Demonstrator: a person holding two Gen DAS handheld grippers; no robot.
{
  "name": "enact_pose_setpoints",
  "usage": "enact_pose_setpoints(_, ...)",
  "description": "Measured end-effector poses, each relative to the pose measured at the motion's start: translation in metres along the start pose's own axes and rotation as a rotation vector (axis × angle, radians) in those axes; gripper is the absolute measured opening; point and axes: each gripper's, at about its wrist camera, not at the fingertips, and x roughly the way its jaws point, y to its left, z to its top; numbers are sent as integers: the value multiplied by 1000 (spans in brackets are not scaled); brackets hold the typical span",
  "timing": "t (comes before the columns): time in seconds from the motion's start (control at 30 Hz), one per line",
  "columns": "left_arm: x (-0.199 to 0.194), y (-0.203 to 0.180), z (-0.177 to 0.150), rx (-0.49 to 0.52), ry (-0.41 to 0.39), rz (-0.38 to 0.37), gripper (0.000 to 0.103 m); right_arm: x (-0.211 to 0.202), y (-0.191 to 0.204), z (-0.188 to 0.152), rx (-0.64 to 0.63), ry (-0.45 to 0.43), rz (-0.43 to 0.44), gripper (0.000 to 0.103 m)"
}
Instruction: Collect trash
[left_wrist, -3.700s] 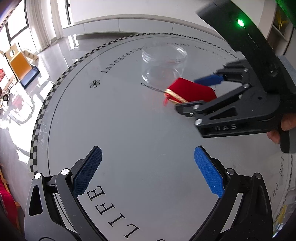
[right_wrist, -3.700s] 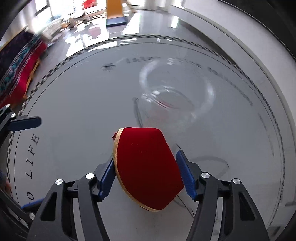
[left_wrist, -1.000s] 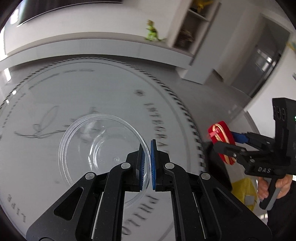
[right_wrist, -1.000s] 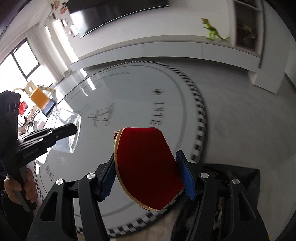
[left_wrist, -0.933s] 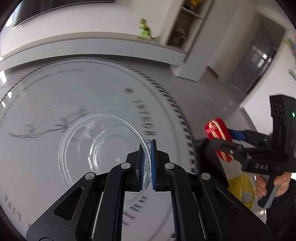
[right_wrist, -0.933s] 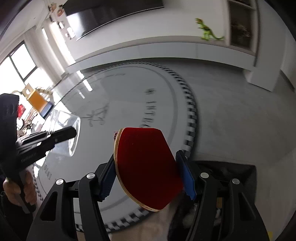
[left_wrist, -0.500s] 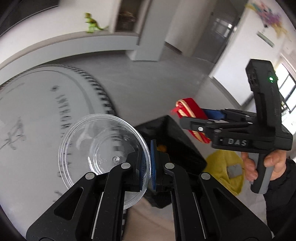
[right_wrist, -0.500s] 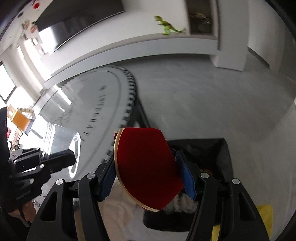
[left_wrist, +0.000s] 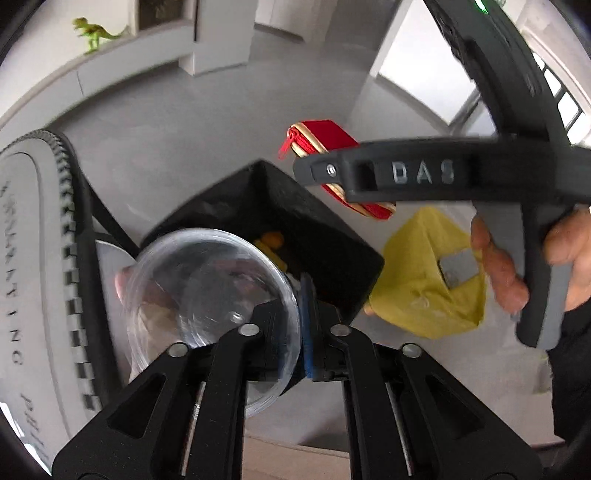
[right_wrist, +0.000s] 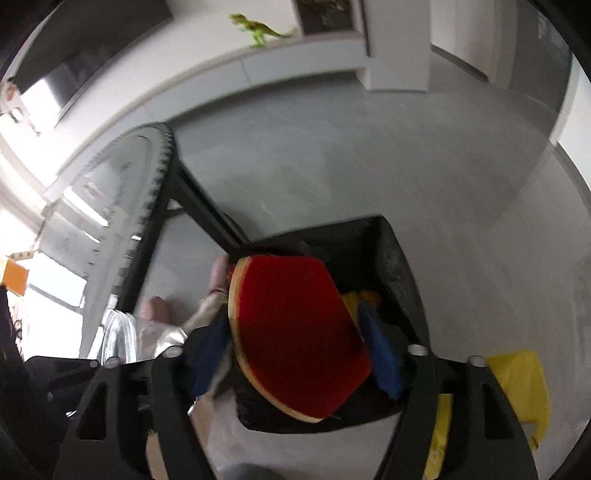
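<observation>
The clear cup (left_wrist: 207, 295) is thin, light plastic, stiff only at the rim and easily crushed or slipped; it is best taken by the rim wall, as here, where the left tongs (left_wrist: 300, 314) have just been easing apart with the rim between the pads, and whether they press on it cannot be told. It hangs over the near corner of the black bin (left_wrist: 325, 236) on the floor. The red pouch (right_wrist: 295, 336) is soft fabric with a gold zip edge, light and squashy, safe to pinch across its flat sides. The right tongs (right_wrist: 295, 350) have just been opening around it; a gap shows at the right pad (right_wrist: 384, 365), so it looks released or nearly so, poised over the bin mouth. The bin already holds some orange and yellow scraps. The round glass surface (left_wrist: 33, 258), with its chequered border and lettering, stands just beside the bin. A yellow bag (left_wrist: 424, 280) lies on the grey floor (left_wrist: 184, 140) on the bin's far side, and a green dinosaur (left_wrist: 94, 35) stands on a white ledge.
</observation>
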Motion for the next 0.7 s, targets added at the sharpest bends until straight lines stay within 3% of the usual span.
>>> enact_pose_setpoints(0.03,5,0,1,-9,8,22,81,2,-7,-1,23,-3,-21,84)
enact_pose_setpoints(0.07,7,2,2,-21,-3,47,96,2,-11,-2,34,-3,-27,84)
enact_pose_setpoints(0.33,-3,5,1,-27,-74,67,97,0,-24,-12,86,-15,6,84)
enact_pose_setpoints(0.7,-54,28,-28,-92,-143,121,97,-15,46,1,-29,-59,69,89)
